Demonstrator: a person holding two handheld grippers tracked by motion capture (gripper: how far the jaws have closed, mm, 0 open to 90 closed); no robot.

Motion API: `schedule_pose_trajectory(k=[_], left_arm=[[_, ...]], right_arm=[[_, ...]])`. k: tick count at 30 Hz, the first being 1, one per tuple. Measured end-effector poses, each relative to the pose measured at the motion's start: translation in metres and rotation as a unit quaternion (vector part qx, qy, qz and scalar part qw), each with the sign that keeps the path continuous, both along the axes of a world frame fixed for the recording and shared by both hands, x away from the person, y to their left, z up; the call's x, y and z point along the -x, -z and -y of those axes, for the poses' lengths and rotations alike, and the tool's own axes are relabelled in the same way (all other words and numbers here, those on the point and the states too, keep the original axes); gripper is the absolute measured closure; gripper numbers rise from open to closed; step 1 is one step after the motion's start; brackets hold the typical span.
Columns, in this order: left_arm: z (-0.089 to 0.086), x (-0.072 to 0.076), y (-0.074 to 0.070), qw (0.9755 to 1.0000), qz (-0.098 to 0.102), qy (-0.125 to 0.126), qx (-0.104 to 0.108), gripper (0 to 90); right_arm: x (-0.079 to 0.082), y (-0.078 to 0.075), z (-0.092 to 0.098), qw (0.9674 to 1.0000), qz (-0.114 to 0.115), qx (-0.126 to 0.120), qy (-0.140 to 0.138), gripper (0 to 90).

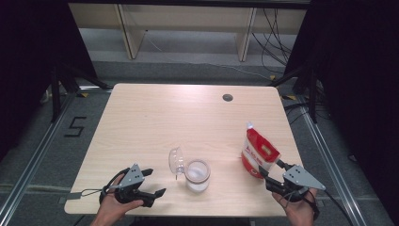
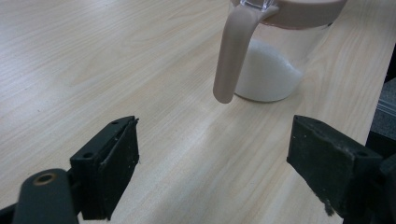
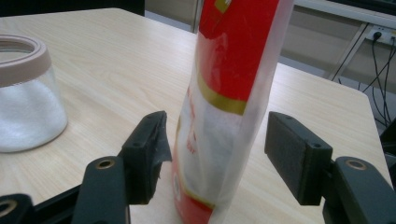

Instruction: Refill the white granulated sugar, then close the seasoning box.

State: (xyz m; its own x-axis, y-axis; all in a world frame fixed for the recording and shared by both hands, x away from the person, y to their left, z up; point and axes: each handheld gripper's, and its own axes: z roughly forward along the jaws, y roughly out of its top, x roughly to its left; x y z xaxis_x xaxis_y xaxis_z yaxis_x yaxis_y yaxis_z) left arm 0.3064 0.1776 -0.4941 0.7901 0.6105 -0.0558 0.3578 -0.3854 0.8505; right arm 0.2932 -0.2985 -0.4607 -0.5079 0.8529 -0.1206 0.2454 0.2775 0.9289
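Note:
A red and white pouch (image 1: 259,153) of white grains stands upright near the table's right front. My right gripper (image 1: 269,167) is open around its lower part; in the right gripper view the pouch (image 3: 224,93) rises between the two pads with a narrow gap on each side. A clear jar (image 1: 196,175) with a beige rim holds white powder, and its hinged lid (image 1: 176,161) is flipped open to the left. My left gripper (image 1: 157,181) rests open at the front left. In its own view the jar (image 2: 275,70) and a beige lid clasp (image 2: 231,51) stand just ahead of the jaws.
The light wood table (image 1: 155,117) has a round cable hole (image 1: 227,97) at the back right. Dark curtains flank both sides. Metal rails run along the floor left and right, and cables lie behind the table.

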Motion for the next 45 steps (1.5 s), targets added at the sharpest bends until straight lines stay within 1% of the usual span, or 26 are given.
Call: schedule_pose_trajectory(k=[1, 2, 3, 6, 8, 9, 13, 14, 15, 17, 20, 21, 22, 23, 25, 26, 27, 30, 34, 35, 36, 39, 40, 41, 43, 45], left_arm=[[0.002, 0.001, 0.001, 0.9998, -0.008, -0.010, 0.014, 15.9], [0.002, 0.000, 0.001, 0.9999, -0.006, -0.007, 0.014, 15.9], [0.003, 0.000, 0.000, 0.9999, -0.008, -0.006, 0.011, 15.9], [0.002, -0.001, 0.000, 0.9999, -0.009, -0.005, 0.006, 15.9], [0.003, 0.000, -0.001, 0.9998, -0.010, -0.007, 0.015, 15.9], [0.002, 0.000, -0.001, 0.9999, -0.006, -0.006, 0.005, 15.9], [0.002, 0.000, -0.001, 0.9998, -0.010, -0.006, 0.013, 15.9], [0.002, 0.000, -0.001, 0.9999, -0.005, -0.005, 0.015, 15.9], [0.001, -0.001, -0.002, 1.0000, -0.002, -0.002, 0.008, 15.9], [0.001, -0.001, -0.002, 1.0000, -0.001, -0.001, 0.007, 15.9], [0.001, -0.001, -0.003, 1.0000, -0.002, -0.002, 0.007, 15.9], [0.002, -0.001, -0.003, 1.0000, -0.001, -0.004, 0.007, 16.0], [0.001, -0.001, -0.003, 1.0000, -0.002, -0.004, 0.008, 15.9], [0.002, 0.000, -0.002, 0.9997, -0.013, -0.013, 0.015, 15.9], [0.002, 0.000, -0.001, 0.9997, -0.012, -0.014, 0.015, 15.9], [0.000, -0.001, -0.002, 1.0000, -0.004, -0.006, 0.001, 16.0], [0.000, -0.001, -0.002, 0.9999, -0.006, -0.009, 0.008, 15.9], [0.000, -0.001, -0.003, 0.9999, -0.006, -0.008, 0.010, 15.9], [0.001, -0.002, -0.001, 0.9998, -0.008, -0.011, 0.015, 15.9], [0.001, -0.001, -0.002, 0.9998, -0.010, -0.012, 0.011, 16.0], [0.001, -0.001, -0.002, 0.9997, -0.011, -0.014, 0.015, 16.0], [0.000, -0.002, -0.005, 0.9999, -0.007, -0.009, 0.004, 16.2], [0.003, -0.001, -0.004, 0.9995, -0.016, -0.020, 0.021, 16.5], [0.001, -0.002, -0.005, 0.9996, -0.017, -0.020, 0.007, 16.9], [0.003, -0.002, -0.005, 0.9995, -0.018, -0.020, 0.018, 17.5], [0.003, -0.002, -0.007, 0.9995, -0.020, -0.021, 0.013, 17.8]], right_arm=[[0.001, 0.000, 0.000, 1.0000, -0.003, -0.001, -0.001, 35.1], [0.002, 0.001, 0.000, 1.0000, -0.001, -0.004, 0.003, 33.2], [0.004, 0.001, -0.001, 0.9997, -0.017, -0.012, 0.010, 24.0], [0.006, 0.002, 0.000, 0.9995, -0.014, -0.015, 0.022, 18.7], [0.010, 0.002, 0.001, 0.9994, -0.015, -0.019, 0.024, 18.4], [0.012, 0.002, 0.002, 0.9996, -0.012, -0.016, 0.017, 16.4], [0.017, 0.002, 0.001, 0.9998, -0.014, -0.007, 0.008, 16.1], [0.018, 0.003, 0.001, 0.9998, -0.017, -0.007, 0.004, 16.2], [0.021, 0.003, 0.001, 0.9997, -0.024, -0.005, 0.007, 16.1], [0.023, 0.004, 0.000, 0.9996, -0.025, -0.010, 0.013, 16.2], [0.026, 0.005, 0.000, 0.9991, -0.039, -0.006, 0.014, 16.3], [0.026, 0.006, 0.001, 0.9992, -0.039, -0.003, 0.007, 16.6], [0.028, 0.007, 0.000, 0.9989, -0.046, -0.005, 0.010, 16.8], [0.029, 0.008, -0.001, 0.9989, -0.047, -0.001, 0.006, 16.9], [0.030, 0.009, -0.001, 0.9984, -0.056, 0.000, 0.001, 17.3], [0.030, 0.009, -0.001, 0.9990, -0.043, 0.009, 0.000, 17.7], [0.031, 0.011, -0.003, 0.9985, -0.055, 0.005, -0.002, 17.8], [0.033, 0.012, -0.003, 0.9983, -0.057, 0.008, 0.003, 18.2], [0.035, 0.014, -0.004, 0.9981, -0.060, 0.016, -0.006, 18.8], [0.037, 0.013, -0.005, 0.9974, -0.072, 0.006, 0.005, 18.8], [0.036, 0.014, -0.004, 0.9976, -0.068, 0.010, -0.001, 18.9], [0.036, 0.014, -0.005, 0.9975, -0.070, 0.010, -0.004, 19.2], [0.037, 0.015, -0.006, 0.9972, -0.075, 0.008, -0.002, 19.2], [0.036, 0.015, -0.006, 0.9976, -0.068, 0.011, -0.006, 19.3], [0.035, 0.015, -0.007, 0.9975, -0.068, 0.013, -0.011, 19.4], [0.035, 0.015, -0.007, 0.9974, -0.071, 0.011, -0.008, 19.4]])
